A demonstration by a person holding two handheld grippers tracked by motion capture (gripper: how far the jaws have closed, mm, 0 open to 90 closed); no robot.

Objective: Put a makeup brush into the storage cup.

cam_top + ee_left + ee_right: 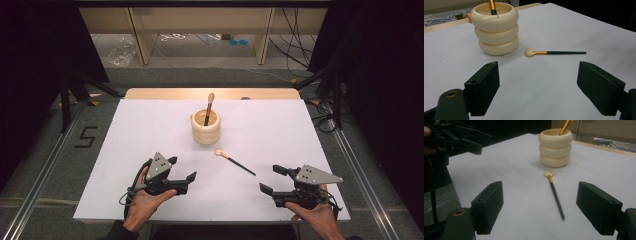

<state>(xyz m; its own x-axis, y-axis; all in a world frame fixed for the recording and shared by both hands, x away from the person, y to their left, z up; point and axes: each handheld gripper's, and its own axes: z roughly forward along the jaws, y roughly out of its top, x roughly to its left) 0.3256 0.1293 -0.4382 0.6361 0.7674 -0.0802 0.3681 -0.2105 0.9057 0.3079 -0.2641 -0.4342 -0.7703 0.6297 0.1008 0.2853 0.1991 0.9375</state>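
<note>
Loose brush [234, 161] lies flat near ribbed holder [205, 128]

A white table [150, 125] with a wooden far edge [210, 93] stands on a grey floor [45, 150]. Black curtains [35, 45] hang at both sides. Metal rails [35, 185] run along the floor, one marked "5" [86, 136]. Behind stand wooden legs [140, 35], with cables [295, 45] and clear plastic [121, 52] on the floor.

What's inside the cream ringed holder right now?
One brush stands in the holder, leaning on the rim, bristle head up. Its lower end and the holder's bottom are hidden by the wall. A second brush lies outside on the table.
</note>
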